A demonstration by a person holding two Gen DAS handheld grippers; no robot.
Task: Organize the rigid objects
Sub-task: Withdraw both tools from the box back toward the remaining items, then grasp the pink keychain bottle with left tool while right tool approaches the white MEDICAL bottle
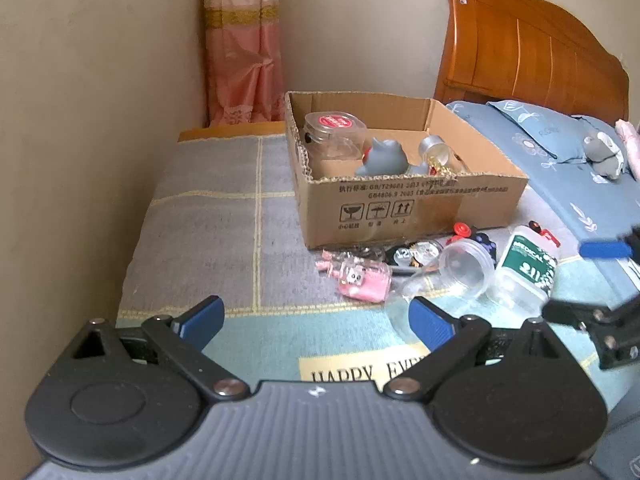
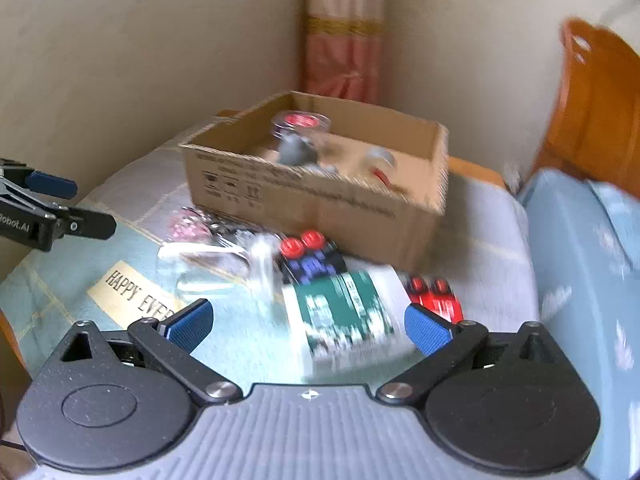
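Two handheld grippers hover over a surface covered by a checked grey and pale blue cloth (image 1: 208,216), set in the corner of a room beside a bed with a wooden headboard (image 1: 532,52).

The left gripper (image 1: 316,320) has its blue-padded fingers (image 1: 202,320) spread wide apart with nothing between them. The right gripper (image 2: 308,328) is also spread wide and empty; its view is blurred by motion.

A shallow cardboard box (image 1: 404,204) sits on the cloth toward the far corner. Inside it are a clear jar with a red lid (image 1: 334,136), a grey toy figure (image 1: 384,156) and a small silver-capped bottle (image 1: 436,152).

Just in front of the box lies a loose cluster of small things (some overlapping and hard to separate): a pink bottle (image 1: 366,280) lying on its side, a clear round tub (image 1: 468,268) tipped over, a clear container with a green medical label (image 1: 528,264), a dark toy car with red wheels (image 2: 312,260) and a red toy car (image 2: 436,296). The green-labelled container lies nearest the right gripper, between and just beyond its fingers.

A pink curtain (image 1: 244,48) hangs in the corner behind the box.
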